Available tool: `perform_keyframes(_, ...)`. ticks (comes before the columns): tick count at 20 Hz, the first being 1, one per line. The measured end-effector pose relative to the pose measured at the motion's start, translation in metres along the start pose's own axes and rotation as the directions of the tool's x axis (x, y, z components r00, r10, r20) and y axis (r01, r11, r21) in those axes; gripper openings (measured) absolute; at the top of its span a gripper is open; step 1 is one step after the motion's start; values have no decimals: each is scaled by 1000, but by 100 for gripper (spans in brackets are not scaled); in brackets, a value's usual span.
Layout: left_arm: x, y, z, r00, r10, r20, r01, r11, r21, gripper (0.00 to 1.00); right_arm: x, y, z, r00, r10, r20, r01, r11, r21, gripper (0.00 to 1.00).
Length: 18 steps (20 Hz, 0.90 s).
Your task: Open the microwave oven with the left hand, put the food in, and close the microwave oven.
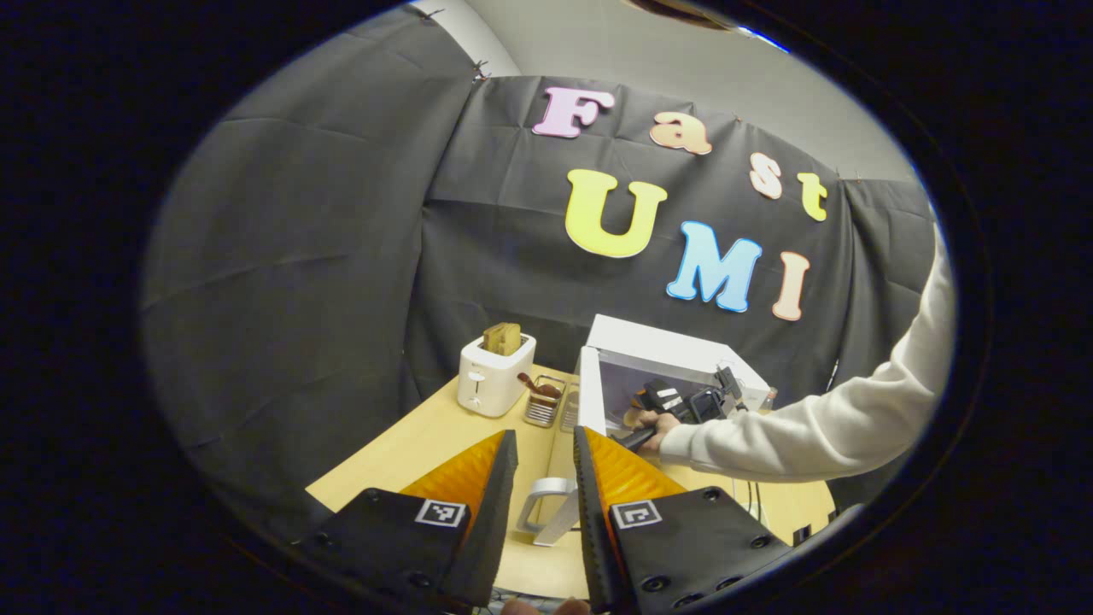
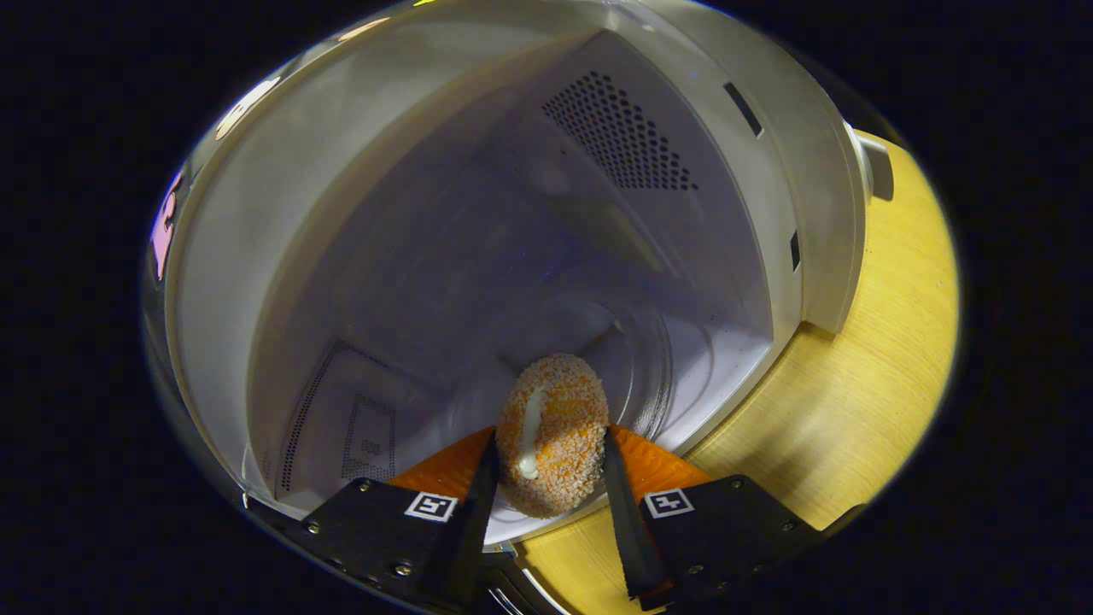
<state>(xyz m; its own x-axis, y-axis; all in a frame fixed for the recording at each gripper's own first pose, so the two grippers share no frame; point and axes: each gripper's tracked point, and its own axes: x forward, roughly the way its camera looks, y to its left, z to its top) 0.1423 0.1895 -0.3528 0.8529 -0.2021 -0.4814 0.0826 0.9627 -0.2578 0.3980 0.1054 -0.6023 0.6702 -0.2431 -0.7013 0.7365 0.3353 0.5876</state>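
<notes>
One piece of food (image 2: 552, 434) sits between the fingers of your right gripper (image 2: 546, 461): a round, crumb-coated patty with a pale streak down its face. Both fingers press against its sides, so the gripper is pinching it. In the right gripper view the patty is at the mouth of the microwave oven (image 2: 794, 171), held over the front edge of the cavity floor. Whether it touches the glass turntable (image 2: 657, 359) behind it, you cannot tell; the patty's lower rim is hidden by the fingers.

In the left gripper view your left gripper (image 1: 546, 461) hangs over the wooden table (image 1: 410, 444) with its fingers spread and nothing between them. Farther off stands the microwave oven (image 1: 657, 342) with its door (image 1: 591, 401) swung open. Your other hand (image 1: 651, 427) and a pale sleeve (image 1: 820, 427) reach into the opening, and they hide most of the cavity and the food. The right gripper there shows as a dark shape, too small to judge.

One white toaster (image 1: 493, 376) stands left of the oven, with one slice of toast (image 1: 502, 338) sticking up from it. Between the toaster and the door sit two small wire baskets (image 1: 545, 403), the nearer one holding something brown that is hard to make out; the second is half cut off by the door. A pale handle-like piece (image 1: 546, 504) lies on the table between the left fingers, partly hidden.
</notes>
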Motion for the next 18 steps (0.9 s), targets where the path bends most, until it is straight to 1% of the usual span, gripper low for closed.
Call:
perform_keyframes(1, 1, 0, -3, 1000, 1, -6, -1, 1000, -12, 45, 6, 6, -2, 1000, 12, -8, -12, 1000, 23, 65)
perform_keyframes(2, 0, 1, -5, 1000, 3, -11, -3, 1000, -19, 48, 9, 12, 1, 999, 33, 18, -33, 999, 43, 65)
perform_keyframes(3, -1, 2, -6, 1000, 7, -17, -7, 1000, -23, 48, 14, 15, 5, 999, 38, 39, -40, 998, 55, 69)
perform_keyframes(4, -3, 3, -7, 1000, 10, -17, -10, 1000, -25, 48, 14, 18, 6, 997, 49, 53, -52, 997, 60, 68)
perform_keyframes(5, -4, 4, -8, 1000, 10, -19, -11, 1000, -28, 48, 14, 16, 7, 998, 41, 55, -44, 998, 54, 65)
perform_keyframes(6, -6, 6, -10, 1000, 12, -24, -12, 999, -31, 51, 14, 17, 7, 997, 50, 58, -53, 998, 45, 82)
perform_keyframes(7, -7, 7, -13, 1000, 9, -29, -10, 999, -35, 48, 14, 18, 8, 997, 55, 60, -57, 998, 34, 84)
perform_keyframes(8, -7, 9, -16, 999, 10, -35, -11, 999, -35, 48, 14, 16, 7, 997, 53, 59, -55, 998, 30, 84)
perform_keyframes(9, -5, 11, -17, 999, 10, -40, -12, 999, -31, 48, 13, 15, 6, 997, 51, 50, -53, 998, 33, 78)
perform_keyframes(10, -6, 14, -15, 999, 10, -38, -11, 1000, -27, 45, 11, 15, 5, 998, 47, 40, -48, 998, 39, 84)
perform_keyframes(11, -5, 14, -13, 999, 10, -30, -11, 1000, -27, 48, 9, 15, 6, 999, 42, 32, -43, 998, 45, 82)
perform_keyframes(12, -5, 16, -11, 1000, 9, -28, -10, 999, -31, 48, 7, 14, 4, 999, 38, 21, -39, 998, 46, 85)
perform_keyframes(13, -4, 17, -10, 1000, 7, -24, -7, 999, -35, 48, 3, 13, 1, 1000, 28, -3, -28, 999, 46, 87)
perform_keyframes(14, -3, 19, -8, 1000, 3, -17, -4, 999, -33, 48, -3, 14, -2, 999, 27, -23, -26, 999, 45, 87)
perform_keyframes(15, -2, 22, -8, 1000, 4, -11, -4, 1000, -26, 48, -12, 15, -1, 999, 32, -43, -31, 999, 34, 89)
perform_keyframes(16, 1, 26, -7, 1000, 5, -6, -5, 1000, -23, 48, -26, 19, -4, 997, 52, -59, -50, 998, 31, 94)
perform_keyframes(17, 5, 29, -6, 1000, 2, -2, -2, 1000, -26, 48, -38, 21, -2, 996, 68, -62, -66, 997, 28, 96)
perform_keyframes(18, 10, 32, -5, 1000, -4, -1, 4, 999, -34, 48, -51, 19, -1, 995, 72, -76, -71, 997, 20, 96)
